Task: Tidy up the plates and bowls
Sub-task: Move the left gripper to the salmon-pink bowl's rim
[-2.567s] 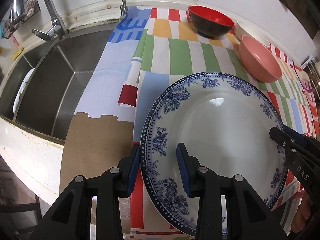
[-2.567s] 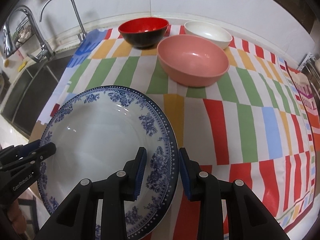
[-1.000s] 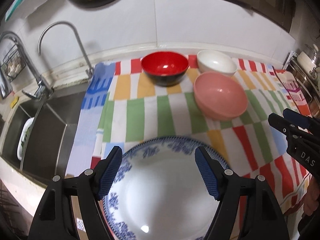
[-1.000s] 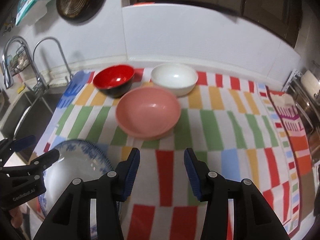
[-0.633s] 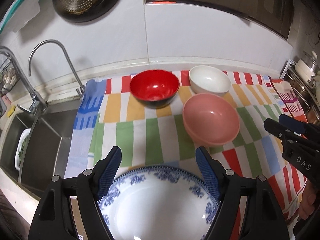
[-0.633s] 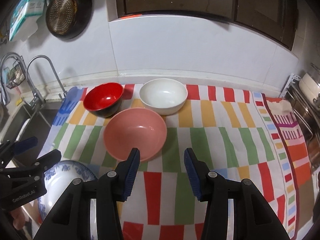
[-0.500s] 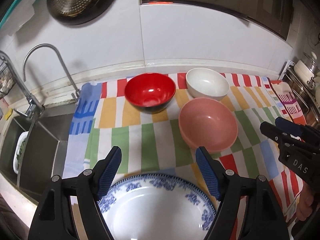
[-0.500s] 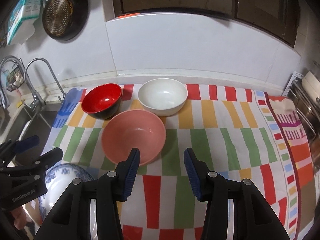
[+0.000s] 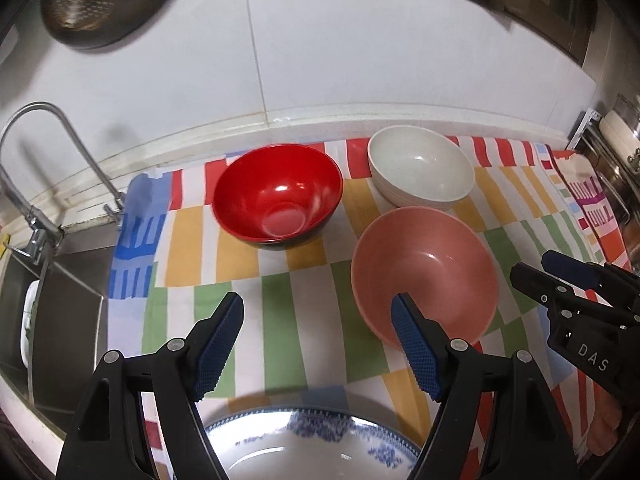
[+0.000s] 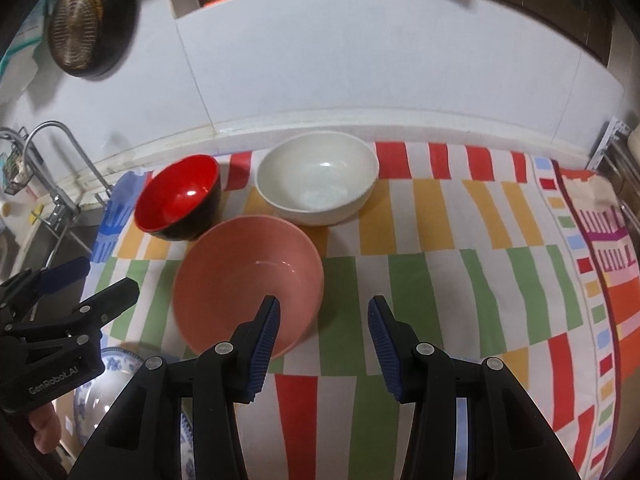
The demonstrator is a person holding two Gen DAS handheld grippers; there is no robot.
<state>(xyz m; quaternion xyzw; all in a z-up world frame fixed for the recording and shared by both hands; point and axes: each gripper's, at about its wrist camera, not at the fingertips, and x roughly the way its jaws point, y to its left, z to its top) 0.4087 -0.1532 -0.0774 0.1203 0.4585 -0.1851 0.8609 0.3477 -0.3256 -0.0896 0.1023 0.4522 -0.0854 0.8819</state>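
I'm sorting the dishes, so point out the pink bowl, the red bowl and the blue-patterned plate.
pink bowl (image 9: pixel 424 276), left wrist view, inner floor.
red bowl (image 9: pixel 276 196), left wrist view, inside wall.
blue-patterned plate (image 9: pixel 312 428), left wrist view, far rim.

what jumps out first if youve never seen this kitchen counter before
Three empty bowls on the bright striped cloth: a red bowl nearest the sink, a white bowl by the wall, a pink bowl in front. Nearest the cameras lies a blue-patterned plate, below both open, empty grippers.
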